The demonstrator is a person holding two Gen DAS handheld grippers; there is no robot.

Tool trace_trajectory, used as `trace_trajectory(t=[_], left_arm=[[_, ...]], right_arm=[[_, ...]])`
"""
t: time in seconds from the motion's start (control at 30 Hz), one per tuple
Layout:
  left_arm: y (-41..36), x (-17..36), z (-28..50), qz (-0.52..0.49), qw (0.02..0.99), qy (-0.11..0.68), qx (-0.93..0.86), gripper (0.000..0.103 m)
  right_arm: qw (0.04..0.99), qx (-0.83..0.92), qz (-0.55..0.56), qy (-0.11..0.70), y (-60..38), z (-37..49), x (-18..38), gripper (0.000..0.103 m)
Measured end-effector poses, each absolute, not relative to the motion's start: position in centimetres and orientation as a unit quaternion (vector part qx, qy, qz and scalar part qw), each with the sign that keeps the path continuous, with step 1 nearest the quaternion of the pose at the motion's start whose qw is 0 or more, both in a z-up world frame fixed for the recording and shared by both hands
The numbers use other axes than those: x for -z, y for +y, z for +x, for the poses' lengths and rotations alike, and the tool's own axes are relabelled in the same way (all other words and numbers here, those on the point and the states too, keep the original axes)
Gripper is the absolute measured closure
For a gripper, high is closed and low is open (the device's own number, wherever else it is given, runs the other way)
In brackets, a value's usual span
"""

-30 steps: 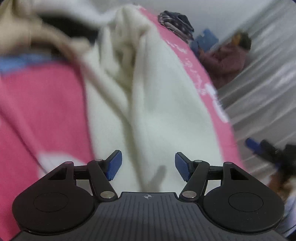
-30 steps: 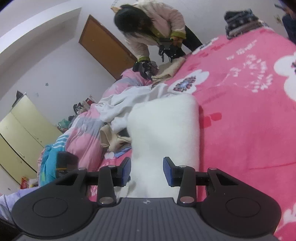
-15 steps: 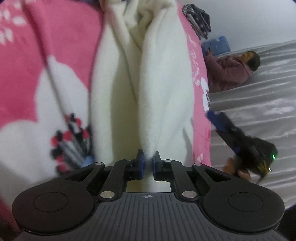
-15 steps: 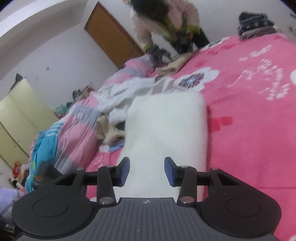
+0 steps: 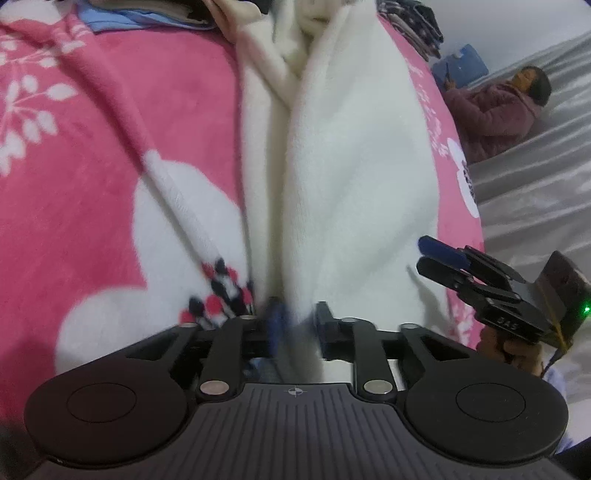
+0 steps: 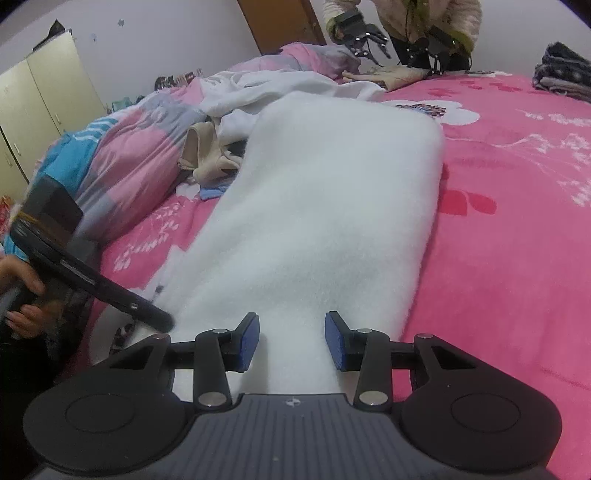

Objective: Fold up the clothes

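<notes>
A white fleece garment (image 6: 317,206) lies folded into a long strip on the pink flowered blanket (image 6: 517,221). My right gripper (image 6: 291,339) hovers at the strip's near end. Its jaws are closing slightly, with cloth between the blue pads (image 6: 247,338) but not pressed. In the left wrist view the garment (image 5: 354,177) shows a lengthwise crease. My left gripper (image 5: 299,326) sits at that crease's near end, blurred. Its jaws are opening around the fold of cloth. The right gripper (image 5: 424,254) shows at the garment's right edge, and the left gripper (image 6: 162,321) at its left edge.
Across the bed another person (image 6: 406,22) works with grippers on a beige garment (image 6: 395,75). A heap of loose clothes (image 6: 258,85) and a pink-blue quilt (image 6: 122,147) lie to the left. A dark folded stack (image 6: 561,74) sits far right. A wardrobe (image 6: 44,96) stands behind.
The left jaws pinched shut on the garment's fold half a second ago and have since parted. The right gripper has come lower over the garment's near end and has rolled.
</notes>
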State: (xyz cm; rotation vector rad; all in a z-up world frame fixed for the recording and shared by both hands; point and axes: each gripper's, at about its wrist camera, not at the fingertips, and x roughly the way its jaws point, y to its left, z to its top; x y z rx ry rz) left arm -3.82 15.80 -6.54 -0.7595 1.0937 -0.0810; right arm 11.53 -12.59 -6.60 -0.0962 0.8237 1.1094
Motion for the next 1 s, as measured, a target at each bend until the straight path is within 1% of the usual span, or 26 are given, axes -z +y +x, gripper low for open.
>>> trace_trajectory(t=[0.1,0.17,0.2,0.23,0.4,0.63,0.7,0.77,0.87,0.9,1.0], left_arm=[[14.3,6.9,-5.0,-0.335,0.782,0.521,0.063,0.056],[13.6,6.7,-5.3,-0.316,0.792,0.519,0.069,0.059],[13.3,6.6,-5.1,-0.304,0.795,0.521,0.068,0.074],[13.2,6.4,-4.9,-0.296,0.797,0.522,0.067,0.080],[13.3,6.4,-5.4,-0.332,0.781,0.527,0.051,0.089],[13.6,5.5,-5.2,-0.428,0.734,0.522,0.072,0.094],[13.8,6.4,-5.2,-0.455,0.707,0.534,0.084,0.097],[13.4,7.5,-6.0,-0.468,0.687,0.549,0.088,0.097],[13.3,8.4,-6.7,-0.429,0.705,0.560,0.077,0.098],[13.5,8.8,-6.8,-0.433,0.705,0.556,0.076,0.098],[14.1,10.4,-6.8,-0.489,0.680,0.540,0.085,0.099]], right_arm=[[0.779,-0.504,-0.057,0.369,-12.8,10.7,5.9,0.061],[0.781,-0.502,-0.063,0.366,-13.0,10.3,5.8,0.060],[0.782,-0.501,-0.063,0.365,-13.0,10.4,6.0,0.060],[0.783,-0.501,-0.062,0.364,-13.0,10.4,6.2,0.061],[0.787,-0.486,-0.037,0.378,-12.0,11.5,6.9,0.061],[0.785,-0.474,-0.082,0.390,-10.7,11.3,6.4,0.061],[0.784,-0.474,-0.088,0.390,-10.7,11.4,6.3,0.061],[0.784,-0.474,-0.083,0.392,-10.9,11.6,6.3,0.061],[0.781,-0.479,-0.075,0.393,-11.4,11.8,6.3,0.061],[0.780,-0.481,-0.075,0.393,-11.5,11.9,6.4,0.061],[0.778,-0.484,-0.077,0.394,-11.5,12.0,6.5,0.061]])
